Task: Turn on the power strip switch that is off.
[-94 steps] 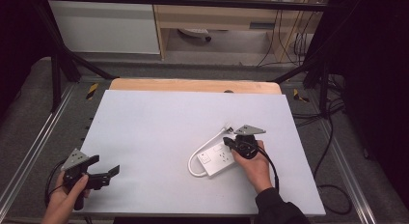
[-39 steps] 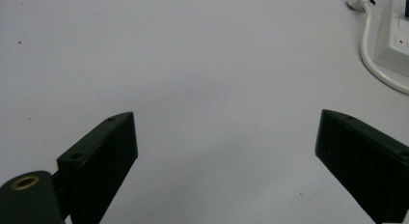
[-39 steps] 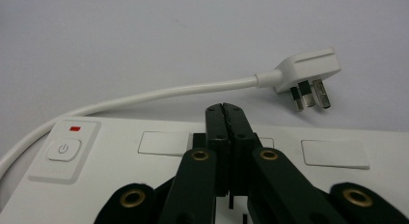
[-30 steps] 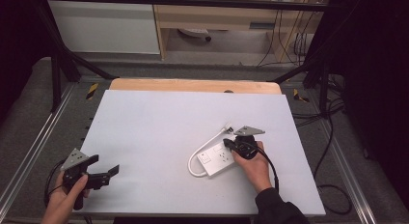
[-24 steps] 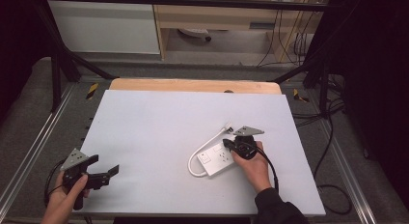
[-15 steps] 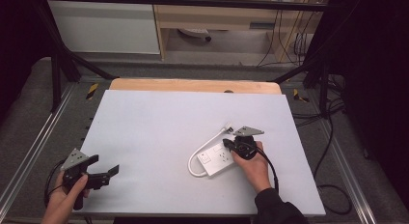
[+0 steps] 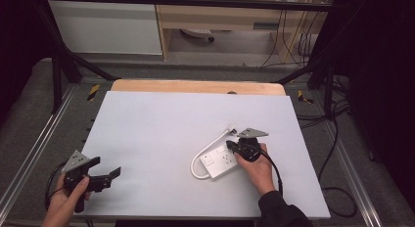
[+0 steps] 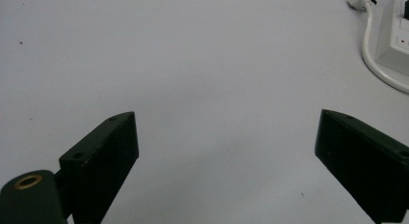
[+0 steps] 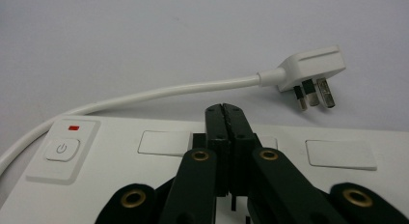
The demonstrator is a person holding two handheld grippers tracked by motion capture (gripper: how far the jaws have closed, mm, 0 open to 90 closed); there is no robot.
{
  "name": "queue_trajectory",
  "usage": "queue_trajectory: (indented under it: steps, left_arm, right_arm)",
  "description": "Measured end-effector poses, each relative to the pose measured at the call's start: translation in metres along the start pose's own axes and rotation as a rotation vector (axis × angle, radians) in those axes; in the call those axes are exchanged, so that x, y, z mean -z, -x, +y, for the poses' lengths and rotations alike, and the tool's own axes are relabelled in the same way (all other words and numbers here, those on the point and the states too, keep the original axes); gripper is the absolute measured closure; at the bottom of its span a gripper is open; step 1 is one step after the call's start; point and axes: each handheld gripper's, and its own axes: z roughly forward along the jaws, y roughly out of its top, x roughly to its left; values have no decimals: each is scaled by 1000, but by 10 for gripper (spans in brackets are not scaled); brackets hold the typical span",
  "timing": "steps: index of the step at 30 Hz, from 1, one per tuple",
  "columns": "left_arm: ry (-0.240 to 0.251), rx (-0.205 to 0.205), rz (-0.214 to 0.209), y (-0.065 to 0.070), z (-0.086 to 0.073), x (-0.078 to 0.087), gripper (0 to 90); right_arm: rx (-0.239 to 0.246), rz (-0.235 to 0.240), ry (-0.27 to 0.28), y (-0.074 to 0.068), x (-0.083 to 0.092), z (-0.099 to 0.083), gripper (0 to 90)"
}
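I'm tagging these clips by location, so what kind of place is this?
Probably a lab or workshop bench for recording: a white table inside a black frame, loose cables on the floor behind it, and only a power strip on it.

A power strip (image 7: pixel 221 161) lay on the table (image 7: pixel 161 124), right of centre, its plug (image 7: pixel 230 129) just behind it. The right gripper (image 7: pixel 234 147) sat over the strip's right end. The left gripper (image 7: pixel 113 173) rested well apart, near the front left corner.
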Motion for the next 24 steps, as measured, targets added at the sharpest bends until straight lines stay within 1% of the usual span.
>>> queue_trajectory:
  steps: [4,8,14,18,24]
  left_arm:
    - [0,-1,0,0,0,0,83]
    - [1,-1,1,0,0,0,84]
    - [1,-2,1,0,0,0,85]
    - [0,-4,1,0,0,0,85]
    - [-1,-5,-1,0,0,0,85]
  right_arm:
    - [-1,0,3,0,1,0,900]
    - [-2,2,27,0,3,2,900]
    - [-8,2,34,0,4,2,899]
    - [-12,-2,43,1,4,2,869]
    - [-32,-5,63,2,7,3,804]
